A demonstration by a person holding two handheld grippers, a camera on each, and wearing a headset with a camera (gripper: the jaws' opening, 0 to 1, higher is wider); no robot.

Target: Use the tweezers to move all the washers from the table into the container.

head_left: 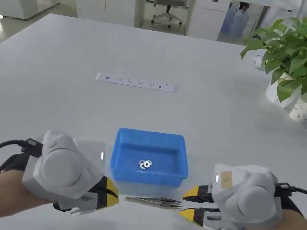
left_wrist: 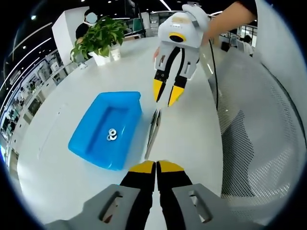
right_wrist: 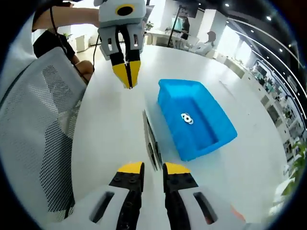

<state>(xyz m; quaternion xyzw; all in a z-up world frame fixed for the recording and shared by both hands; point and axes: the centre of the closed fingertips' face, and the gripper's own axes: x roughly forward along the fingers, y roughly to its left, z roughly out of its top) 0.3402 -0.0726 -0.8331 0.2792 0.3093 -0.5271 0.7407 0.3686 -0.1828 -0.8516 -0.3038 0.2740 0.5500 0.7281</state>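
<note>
1. Lying inside the container (head_left: 125, 139) in head view, washers (head_left: 145, 164) appear delivered; tweezers (head_left: 153, 201) rest on the table (head_left: 72, 105) beside it.
2. Left gripper view: left gripper (left_wrist: 156, 165) pressed together, empty.
3. Right gripper view: right gripper (right_wrist: 147, 167) slightly spread, empty; a clumsy regrasp could flick tweezers away.

A white table (head_left: 72, 62) carries a long white power strip (head_left: 135, 82). It lies flat near the middle, well back from the near edge and roughly parallel to it, with a row of sockets along its top. At the right edge stands a leafy green plant (head_left: 283, 45) in a white pot (head_left: 277, 93). Just beside it, nearer the front, is a second small pale pot (head_left: 298, 110) (what it holds cannot be made out). Beyond the far edge an office chair (head_left: 168, 12) on castors stands on the floor, with white cabinets (head_left: 21, 7) off to its left. A grey mesh chair (left_wrist: 259, 143) sits beside the table's near edge.
</note>
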